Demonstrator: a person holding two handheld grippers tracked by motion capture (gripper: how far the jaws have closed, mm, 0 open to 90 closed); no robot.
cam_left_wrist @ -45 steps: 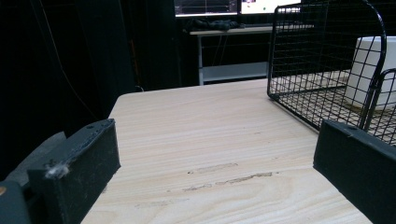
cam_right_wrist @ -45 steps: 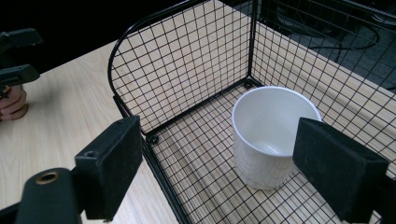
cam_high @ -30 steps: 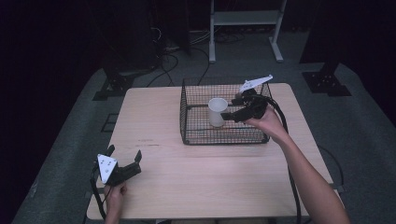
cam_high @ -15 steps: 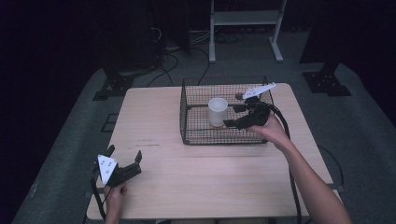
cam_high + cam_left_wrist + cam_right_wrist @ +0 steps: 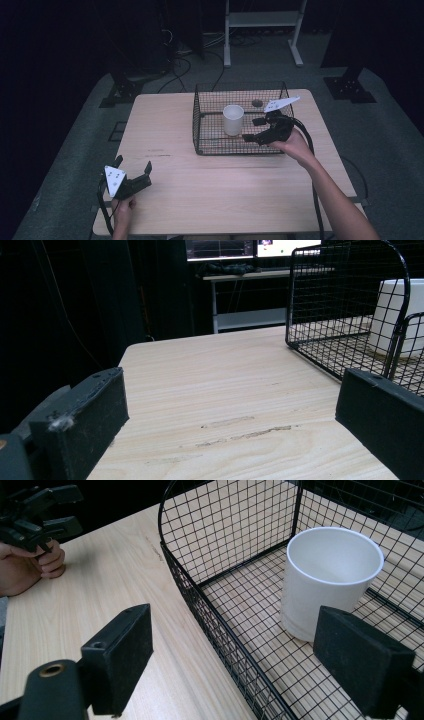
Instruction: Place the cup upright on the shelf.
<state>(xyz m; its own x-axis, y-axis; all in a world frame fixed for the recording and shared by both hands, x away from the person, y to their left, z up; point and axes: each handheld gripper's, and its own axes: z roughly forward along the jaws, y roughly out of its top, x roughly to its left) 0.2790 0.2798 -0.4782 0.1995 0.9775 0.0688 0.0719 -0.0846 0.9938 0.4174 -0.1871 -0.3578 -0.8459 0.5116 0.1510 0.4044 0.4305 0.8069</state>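
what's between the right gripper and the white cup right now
Nothing solid. In the right gripper view the right gripper is open over the wire basket's near wall, and only basket floor mesh lies before the white cup.

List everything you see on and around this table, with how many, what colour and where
Cup: one, white, upright and empty inside the basket, toward its left half.
Wire basket: one, black, on the far middle-right part of the table.
Table: one, light wood, centre of the high view.
Shelf frame: one, white, on the floor beyond the table.
Cables: several, dark, on the floor behind the table.
Left gripper: one, black with a grey plate, near left corner of the table, jaws apart, holding nothing.
Right gripper: one, black with a grey plate, over the basket's right side next to the cup, jaws apart, holding nothing.
Hands: two, one on each gripper, reaching in from the near edge.
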